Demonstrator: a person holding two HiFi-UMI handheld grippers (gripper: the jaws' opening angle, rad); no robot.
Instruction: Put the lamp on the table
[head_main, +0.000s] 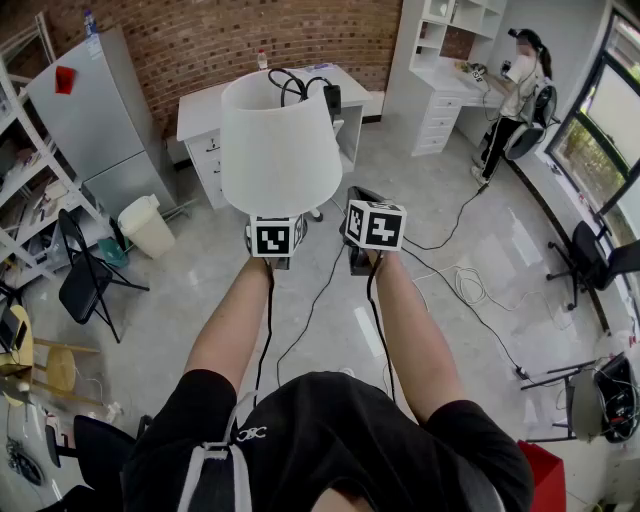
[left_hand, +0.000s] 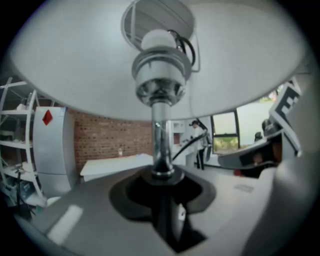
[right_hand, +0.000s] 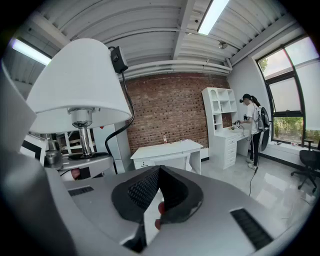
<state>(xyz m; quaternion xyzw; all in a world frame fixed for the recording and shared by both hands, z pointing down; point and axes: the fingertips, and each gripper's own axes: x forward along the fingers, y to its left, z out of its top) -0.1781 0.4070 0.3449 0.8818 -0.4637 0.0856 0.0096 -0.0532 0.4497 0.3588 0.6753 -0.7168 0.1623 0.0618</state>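
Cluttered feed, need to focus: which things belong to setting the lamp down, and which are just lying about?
Job: lamp, left tongs holding it, white table.
Lying about: fridge, folding chair, bin, floor cables.

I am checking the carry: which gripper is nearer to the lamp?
Left. The left gripper grips the lamp by its pole; the right gripper is beside it, not touching.

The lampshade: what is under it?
Under the lampshade a metal socket and chrome stem show, the stem clamped in the left gripper. The lamp's base is covered by the gripper.
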